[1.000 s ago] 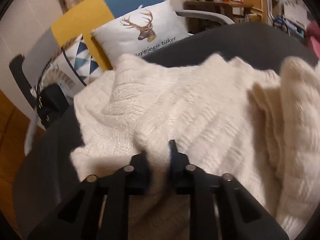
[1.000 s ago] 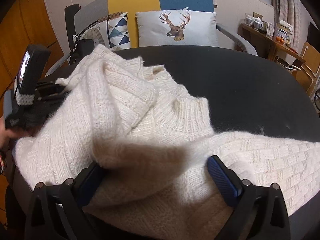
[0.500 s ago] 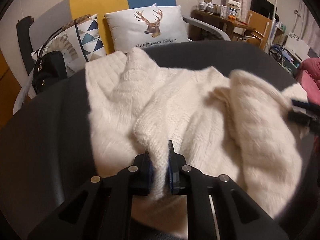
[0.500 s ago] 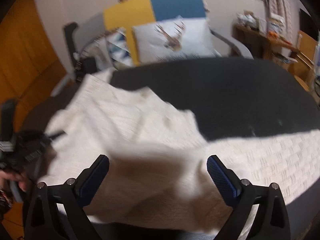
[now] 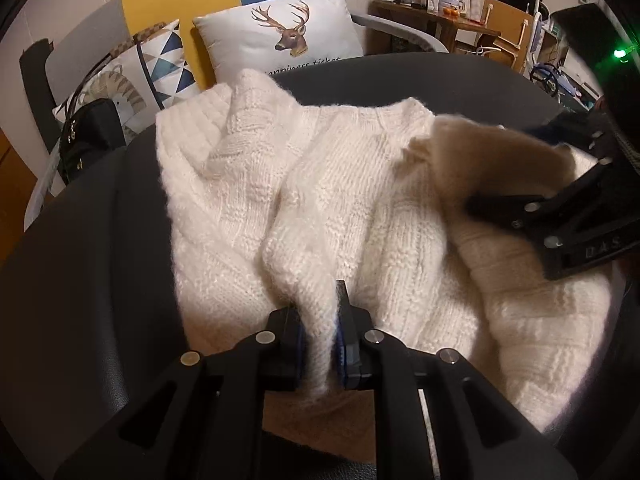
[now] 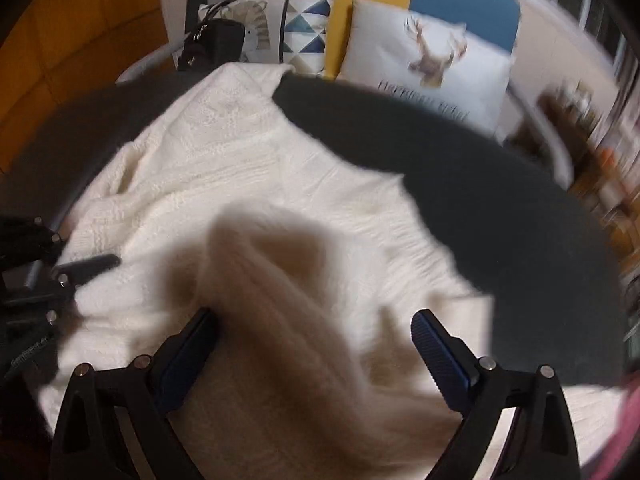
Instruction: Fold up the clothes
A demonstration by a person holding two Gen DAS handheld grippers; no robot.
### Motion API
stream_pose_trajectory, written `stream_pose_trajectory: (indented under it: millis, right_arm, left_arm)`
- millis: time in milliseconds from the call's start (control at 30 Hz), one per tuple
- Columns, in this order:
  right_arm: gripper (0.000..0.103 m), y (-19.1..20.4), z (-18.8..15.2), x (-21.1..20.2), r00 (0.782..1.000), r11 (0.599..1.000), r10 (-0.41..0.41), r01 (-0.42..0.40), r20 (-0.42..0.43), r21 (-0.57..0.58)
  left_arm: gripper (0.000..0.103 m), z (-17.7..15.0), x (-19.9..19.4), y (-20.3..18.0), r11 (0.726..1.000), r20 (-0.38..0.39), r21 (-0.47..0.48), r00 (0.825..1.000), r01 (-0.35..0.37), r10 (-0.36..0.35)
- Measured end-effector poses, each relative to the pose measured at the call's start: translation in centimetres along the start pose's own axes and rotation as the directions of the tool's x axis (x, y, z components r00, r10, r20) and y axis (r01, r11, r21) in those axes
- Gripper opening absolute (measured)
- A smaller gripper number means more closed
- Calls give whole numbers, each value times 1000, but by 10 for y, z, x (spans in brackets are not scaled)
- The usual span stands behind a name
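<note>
Sweater (image 5: 360, 200), cream knit, lies rumpled across the dark table (image 5: 80, 260), filling mid-frame. Left gripper (image 5: 322, 344) pinches a raised fold at lower centre; right gripper (image 6: 316, 344) has been narrowing slightly yet stands wide, a bunched sleeve between its jaws, ungripped. Seemingly mid-spreading; next, close on that sleeve.

The right wrist view is smeared by motion: the deer pillow (image 6: 432, 68), its lettering and the shelves at the right edge cannot be read. A blurred fold of the cream sweater (image 6: 280, 280) hides the cloth between the right gripper (image 6: 316, 344) fingers. In the left wrist view the sweater's near hem is cut off behind the left gripper (image 5: 320, 344), and the pillow's lettering is half covered
</note>
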State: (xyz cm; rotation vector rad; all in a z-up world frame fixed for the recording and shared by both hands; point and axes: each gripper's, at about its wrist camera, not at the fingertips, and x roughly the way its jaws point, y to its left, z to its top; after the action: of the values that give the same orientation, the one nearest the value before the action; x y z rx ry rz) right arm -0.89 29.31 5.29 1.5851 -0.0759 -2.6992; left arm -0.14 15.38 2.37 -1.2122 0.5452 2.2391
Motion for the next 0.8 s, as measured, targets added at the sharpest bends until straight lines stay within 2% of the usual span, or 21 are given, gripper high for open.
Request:
stream_pose_trajectory:
  millis: [33,67,100,167,200,300,367,467,533,567,667,700,733,767,800]
  right_arm:
    - [76,-7,-3,2,997,995,79,-79,16,55]
    - [63,-16,-7,4,987,980,161,-163,29,116]
    - [50,-22,-11,-2,981,972,185,-190,52,141]
    - [31,-33,-19,-12,968,951,230,-245,100,188]
    - [28,-38,-23,-17,961,941,248,-270,125,206]
    - [23,-34,-31,-47,954,950,240,-269,178,161]
    - [22,-32,-37,-67,944,949,253,-285,213,136]
    - [21,-24,-50,-95,926,946,280,-311,252,95]
    - [21,-17,-62,-104,921,941,306,-331,240,68]
    - [21,-14,-68,-105,921,939,319,-340,224,59]
    - [22,0,-92,-104,927,937,339,-348,164,30]
    - [22,1,-97,-101,935,945,318,-326,156,32]
    - [23,2,-103,-97,943,952,297,-305,149,33]
    - [23,3,-108,-94,951,959,276,-283,142,34]
    - [23,3,-113,-91,958,965,254,-261,134,35]
  left_arm:
    - [15,0,0,-1,1000,1,8,1000,-5,5]
    - [16,1,-1,-4,1000,7,26,1000,-15,15]
    - [19,1,-1,-6,999,11,42,1000,-26,26]
    - [22,5,-1,-9,995,3,83,999,-50,50]
    - [24,9,0,-11,991,-10,116,998,-61,62]
    - [29,25,5,-13,978,-43,198,996,-66,76]
    - [34,36,7,-10,980,-49,196,997,-47,58]
    - [50,48,11,-4,985,-38,170,998,-32,39]
    - [68,51,21,-4,987,-45,156,998,-46,53]
    - [69,50,31,-4,988,-74,145,996,-45,56]
    - [69,44,39,11,999,-66,9,997,35,-35]
    - [68,42,39,14,999,-59,-11,997,46,-47]
    - [61,40,38,16,998,-50,-24,997,54,-55]
    - [55,38,35,11,999,-41,1,998,46,-45]
    - [38,37,32,5,999,-35,31,999,43,-42]
